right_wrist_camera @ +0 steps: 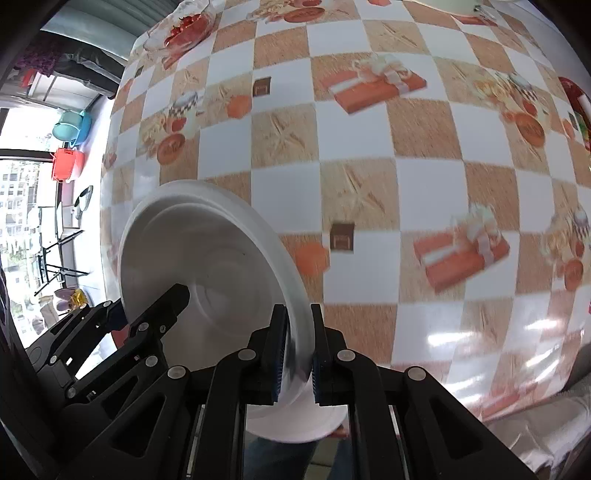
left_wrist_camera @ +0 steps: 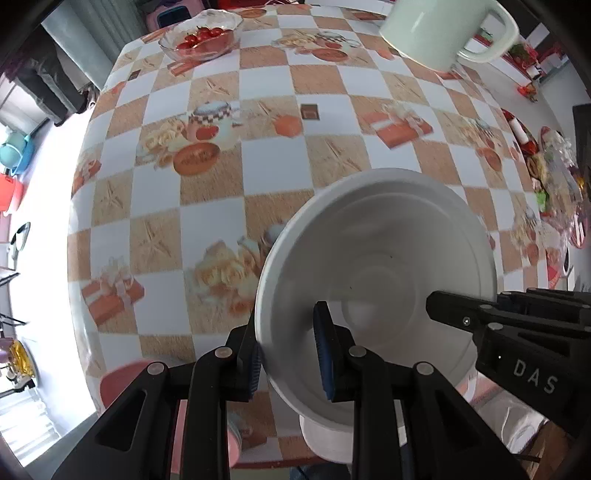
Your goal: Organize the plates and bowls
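Observation:
A white bowl (left_wrist_camera: pixel 380 258) hangs tilted above the checked tablecloth, held from both sides. My left gripper (left_wrist_camera: pixel 288 347) is shut on its near-left rim, one blue pad inside the bowl and one outside. The right gripper (right_wrist_camera: pixel 297 332) is shut on the opposite rim of the same white bowl (right_wrist_camera: pixel 207 258), with the wall pinched between its pads. In each wrist view the other gripper's black finger (left_wrist_camera: pixel 454 310) (right_wrist_camera: pixel 166 302) reaches into the bowl. A white foot or a second white piece (left_wrist_camera: pixel 325 439) shows below the bowl; I cannot tell which.
A glass bowl of cherry tomatoes (left_wrist_camera: pixel 201 37) stands at the table's far left. A pale green mug (left_wrist_camera: pixel 443 29) stands at the far right. A tray of snacks (left_wrist_camera: pixel 554 177) lies along the right edge. A pink dish (left_wrist_camera: pixel 118 384) sits near the front edge.

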